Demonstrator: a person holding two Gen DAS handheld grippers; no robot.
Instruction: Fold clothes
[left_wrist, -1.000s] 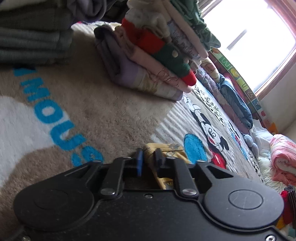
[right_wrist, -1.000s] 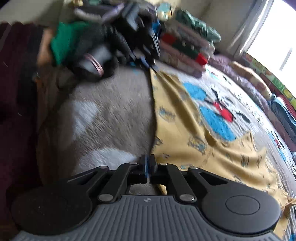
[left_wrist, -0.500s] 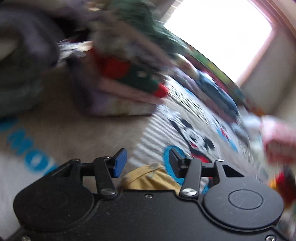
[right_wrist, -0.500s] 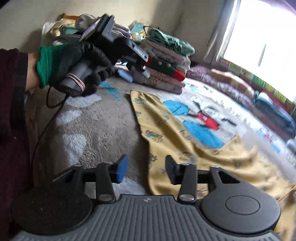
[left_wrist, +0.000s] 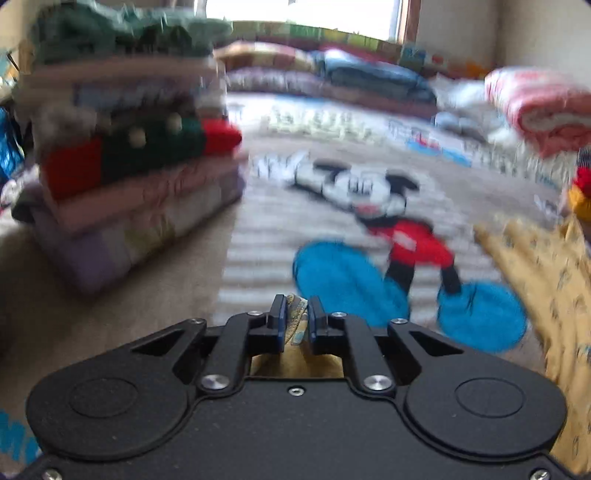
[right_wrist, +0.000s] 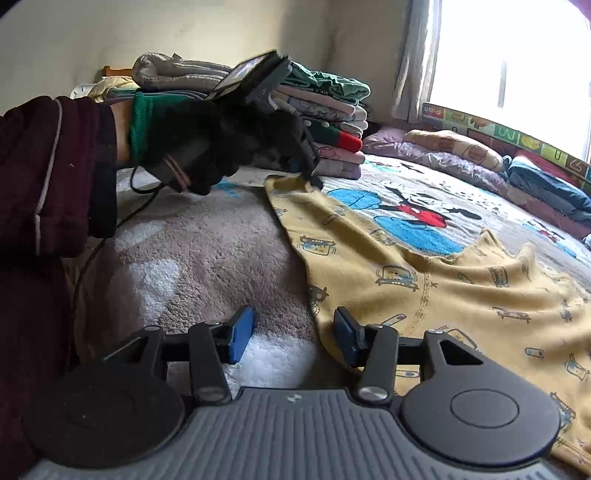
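Note:
A yellow printed garment (right_wrist: 436, 280) lies spread on the Mickey Mouse blanket (right_wrist: 417, 214). My left gripper (left_wrist: 296, 317) is shut on the garment's far corner (left_wrist: 297, 314); the right wrist view shows it (right_wrist: 312, 181) held in a black-gloved hand, pinching that corner just above the blanket. My right gripper (right_wrist: 291, 332) is open and empty, straddling the garment's near left edge, its right finger (right_wrist: 345, 332) over the cloth. More of the garment shows at the right of the left wrist view (left_wrist: 546, 266).
A tall stack of folded clothes (right_wrist: 325, 122) stands behind the left gripper and shows close by in the left wrist view (left_wrist: 129, 173). Pillows and folded bedding (right_wrist: 535, 177) line the window side. A pink rolled blanket (left_wrist: 539, 107) lies at the far right.
My right gripper let go of the garment's near edge and opened. My left gripper opened, swung to the right, then shut again on the far corner.

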